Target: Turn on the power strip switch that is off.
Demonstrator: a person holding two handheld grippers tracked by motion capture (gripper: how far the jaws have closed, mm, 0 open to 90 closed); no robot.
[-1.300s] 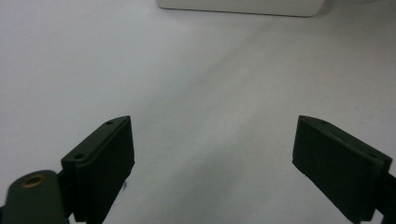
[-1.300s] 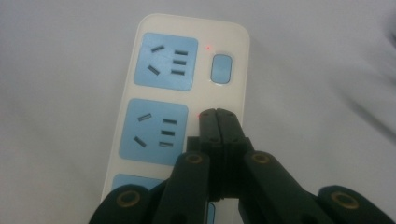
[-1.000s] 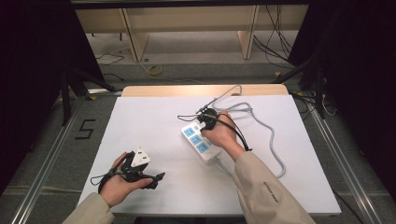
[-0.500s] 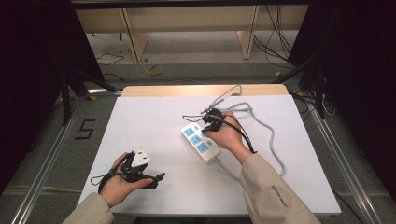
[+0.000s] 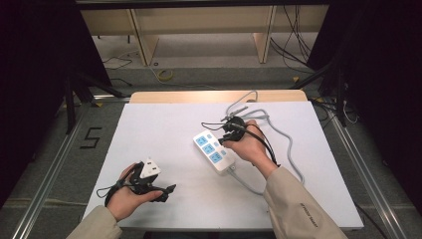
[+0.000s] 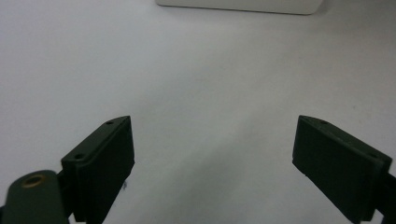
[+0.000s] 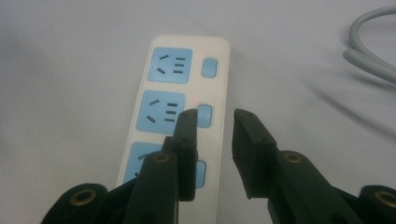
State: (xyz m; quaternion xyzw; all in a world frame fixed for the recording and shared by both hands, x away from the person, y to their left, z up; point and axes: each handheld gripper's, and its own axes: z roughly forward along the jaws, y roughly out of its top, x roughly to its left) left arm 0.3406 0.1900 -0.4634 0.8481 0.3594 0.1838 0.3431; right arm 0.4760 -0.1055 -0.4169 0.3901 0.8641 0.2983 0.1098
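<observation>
A white power strip (image 5: pixel 214 152) with three blue sockets lies mid-table, and its grey cable (image 5: pixel 291 144) loops off to the right. My right gripper (image 5: pixel 225 139) hovers at the strip's far side. In the right gripper view, the right gripper (image 7: pixel 215 115) has its jaws partly apart above the middle switch (image 7: pixel 204 115) on the strip (image 7: pixel 182 93). They have just been opening, with nothing between them. A small red light (image 7: pixel 194 98) glows beside that switch. My left gripper (image 5: pixel 161 191) rests at the front left. In its own view the left gripper (image 6: pixel 212 135) is wide open over bare table.
The white tabletop (image 5: pixel 164 124) has a wooden strip (image 5: pixel 214 96) along its back edge. The grey cable (image 7: pixel 373 60) lies to the right of the strip. Metal rails (image 5: pixel 50 169) flank the table. Shelving and loose cables sit on the floor behind.
My right hand and gripper have shifted slightly to the right beside the strip. The left hand has stayed where it was.
</observation>
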